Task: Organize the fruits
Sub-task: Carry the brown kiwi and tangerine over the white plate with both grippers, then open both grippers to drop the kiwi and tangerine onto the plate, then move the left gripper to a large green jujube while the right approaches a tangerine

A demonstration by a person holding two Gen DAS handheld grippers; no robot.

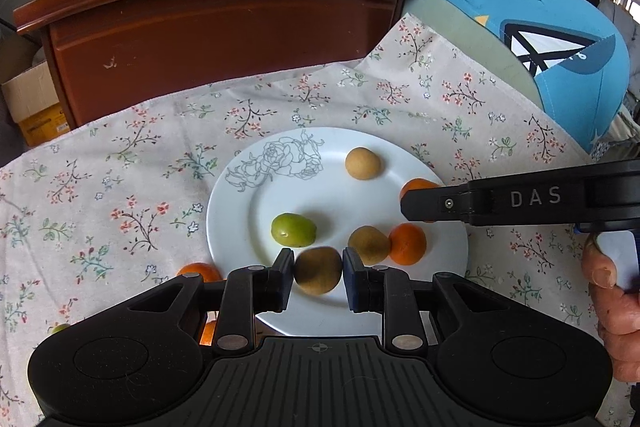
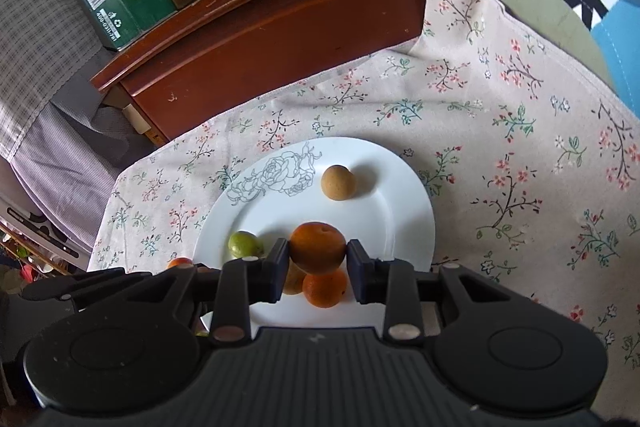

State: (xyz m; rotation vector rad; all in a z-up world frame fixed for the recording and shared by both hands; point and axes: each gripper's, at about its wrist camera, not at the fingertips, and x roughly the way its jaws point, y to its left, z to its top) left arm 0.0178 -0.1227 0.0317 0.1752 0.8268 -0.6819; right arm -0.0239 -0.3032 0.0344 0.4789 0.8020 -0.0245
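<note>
Left wrist view: the left gripper [image 1: 319,273] is clenching a brown kiwi-like fruit [image 1: 318,270] between its 2 pads, over the near part of the white plate [image 1: 236,211]. Lying on the plate are a green fruit [image 1: 293,229], a second brown fruit [image 1: 368,245] touching an orange [image 1: 408,243], and a tan round fruit [image 1: 362,163] toward the far rim. The right gripper [image 1: 408,205] is reaching in from the right, an orange fruit [image 1: 418,184] showing behind its tip. Another orange [image 1: 199,271] is sitting on the floral cloth [image 1: 120,167] just left of the plate. A hand [image 1: 612,299] is gripping a handle at right.

Right wrist view: the right gripper [image 2: 318,259] is grasping that orange fruit [image 2: 317,247] above the plate [image 2: 400,219], with the orange [image 2: 325,289] directly below.
</note>
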